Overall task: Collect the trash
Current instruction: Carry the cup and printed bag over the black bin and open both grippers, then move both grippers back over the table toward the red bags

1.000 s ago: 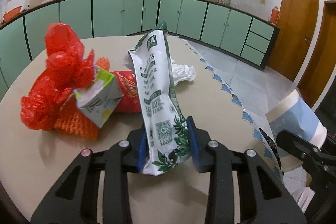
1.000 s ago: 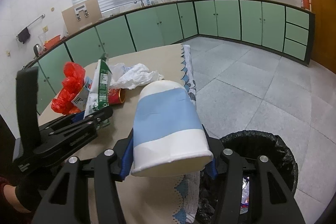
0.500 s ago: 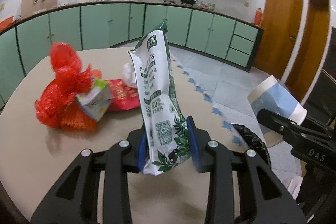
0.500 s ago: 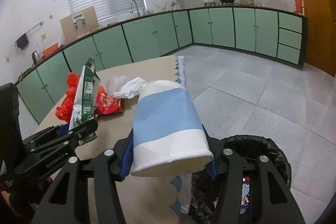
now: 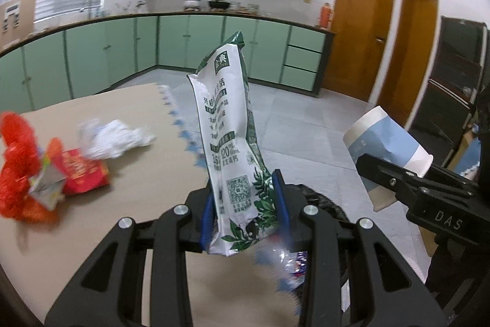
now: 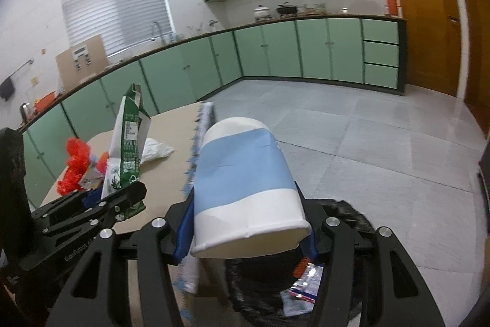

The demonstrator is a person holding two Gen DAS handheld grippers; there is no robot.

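Both tools now nearer black bin (image 6: 343, 281): L clamping crumpled green-white milk carton (image 5: 232, 143), R pinching blue-white paper cup (image 6: 245, 183), maybe dented.

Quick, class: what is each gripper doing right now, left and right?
Left gripper: closed on the green-and-white milk pouch.
Right gripper: closed on the blue-and-white paper cup.

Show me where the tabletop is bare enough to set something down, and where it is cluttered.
Bare patch: the beige tabletop between the crumpled white paper and the left gripper. Crowded: the left edge, where the red plastic bag, red box and small carton pile together.
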